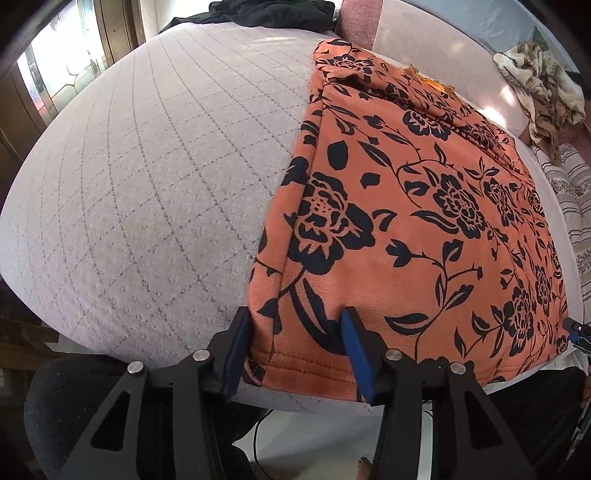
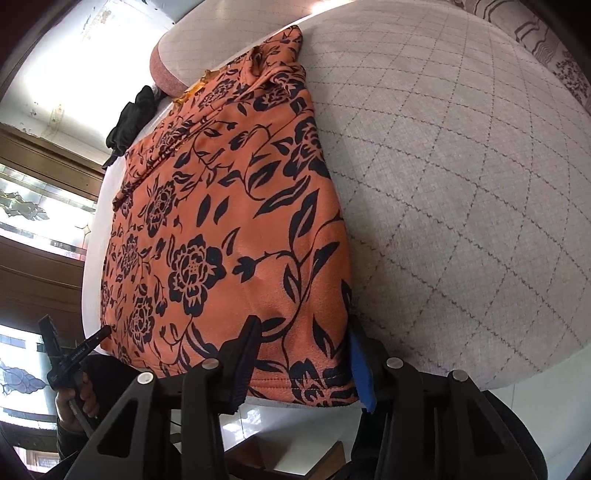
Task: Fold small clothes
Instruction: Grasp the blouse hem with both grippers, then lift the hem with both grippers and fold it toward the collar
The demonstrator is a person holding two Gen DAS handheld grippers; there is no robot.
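Observation:
An orange garment with a black flower print (image 1: 417, 206) lies flat on a grey quilted mattress (image 1: 147, 177). It also shows in the right wrist view (image 2: 229, 229). My left gripper (image 1: 295, 325) is open, its blue-padded fingers astride the garment's near left corner at the hem. My right gripper (image 2: 303, 336) is open, its fingers astride the near right corner of the hem. Neither has closed on the cloth. The right gripper's tip shows at the left view's right edge (image 1: 576, 328), and the left gripper shows in the right view (image 2: 70, 354).
The mattress (image 2: 461, 184) ends just in front of both grippers. Dark clothing (image 1: 273, 14) lies at its far end, also in the right view (image 2: 129, 118). A crumpled patterned cloth (image 1: 543, 92) lies at the far right. A pink pillow edge (image 2: 166, 74) is beyond the garment.

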